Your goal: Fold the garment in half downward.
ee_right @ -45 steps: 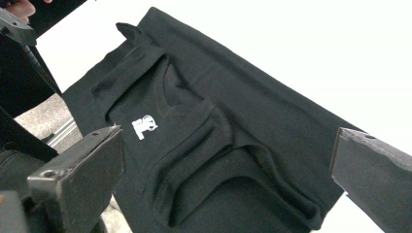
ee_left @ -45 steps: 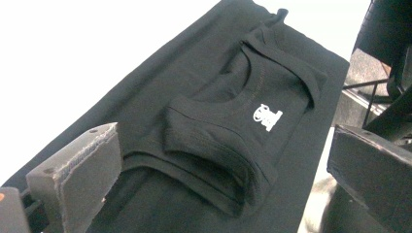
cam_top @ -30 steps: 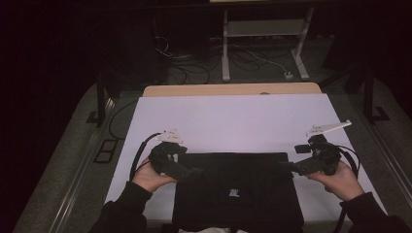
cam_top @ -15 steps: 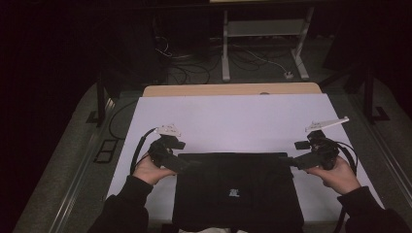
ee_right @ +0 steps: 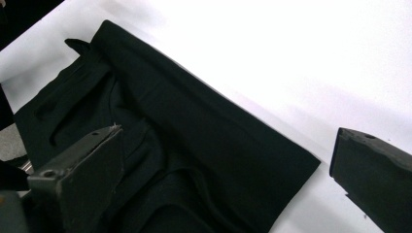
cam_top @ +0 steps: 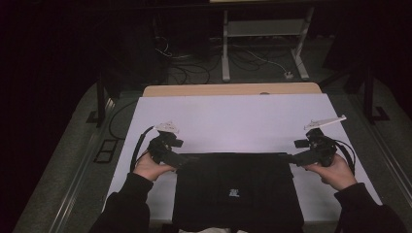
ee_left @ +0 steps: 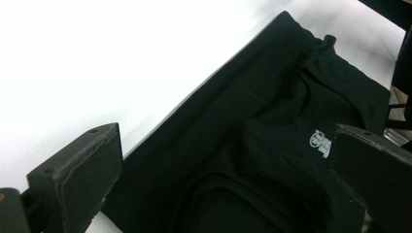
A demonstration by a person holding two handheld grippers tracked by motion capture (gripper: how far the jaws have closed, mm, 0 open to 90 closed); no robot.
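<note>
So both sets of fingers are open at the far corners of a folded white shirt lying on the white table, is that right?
Not quite: the shirt is black, not white, as the high view shows plainly against the white table. The rest holds: the left gripper and the right gripper sit at its far corners, and both gripper views show their fingers spread open.

A black garment (cam_top: 238, 189) lies folded flat on the white table top at the near edge — a rough rectangle, its far edge a straight doubled band, a small white printed logo (ee_left: 320, 143) near its middle, soft creases across it.
</note>
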